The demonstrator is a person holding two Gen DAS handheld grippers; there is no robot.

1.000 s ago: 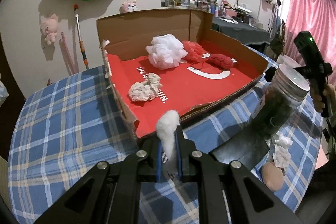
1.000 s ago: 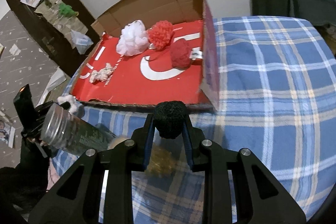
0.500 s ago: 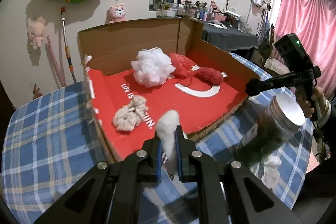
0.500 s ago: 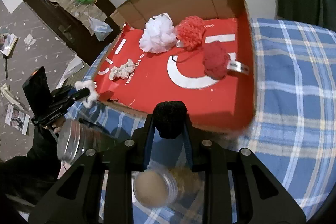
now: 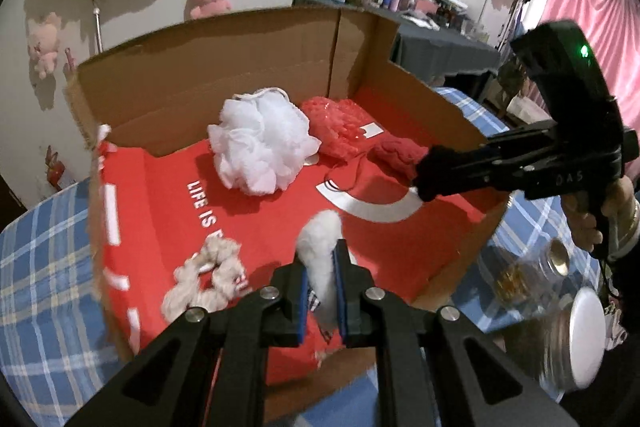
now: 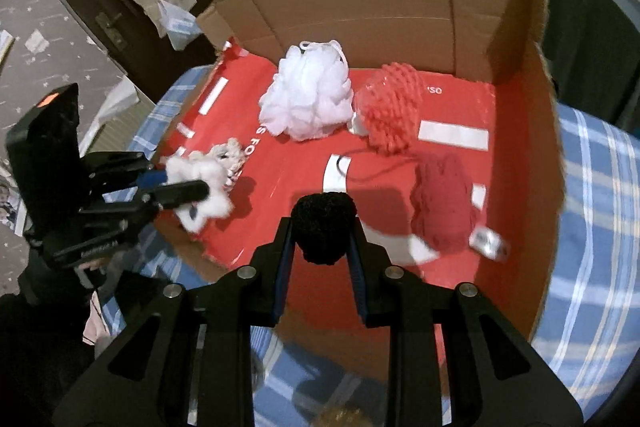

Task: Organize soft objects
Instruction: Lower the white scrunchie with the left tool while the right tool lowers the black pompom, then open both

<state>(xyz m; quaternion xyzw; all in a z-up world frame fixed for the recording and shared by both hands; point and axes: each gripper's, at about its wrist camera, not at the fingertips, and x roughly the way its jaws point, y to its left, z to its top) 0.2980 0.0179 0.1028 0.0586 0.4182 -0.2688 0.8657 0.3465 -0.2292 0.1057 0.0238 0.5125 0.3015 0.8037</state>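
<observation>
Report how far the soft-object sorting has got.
Done: four soft pieces lie in the box: white pouf, red pouf, dark red yarn, cream scrunchie. In hand: left gripper holds a white puff, right gripper a black pompom, both over the box. Left: releasing them.

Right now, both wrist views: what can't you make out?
- Lower part of the white pompom, left wrist view: hidden between the left gripper pads.
- Jars at the right edge, left wrist view: motion-blurred, contents unreadable.
- Box floor print, both views: covered by the white pouf and red pieces; wording incomplete.
- Underside of the black pompom, right wrist view: hidden in the right gripper.
</observation>
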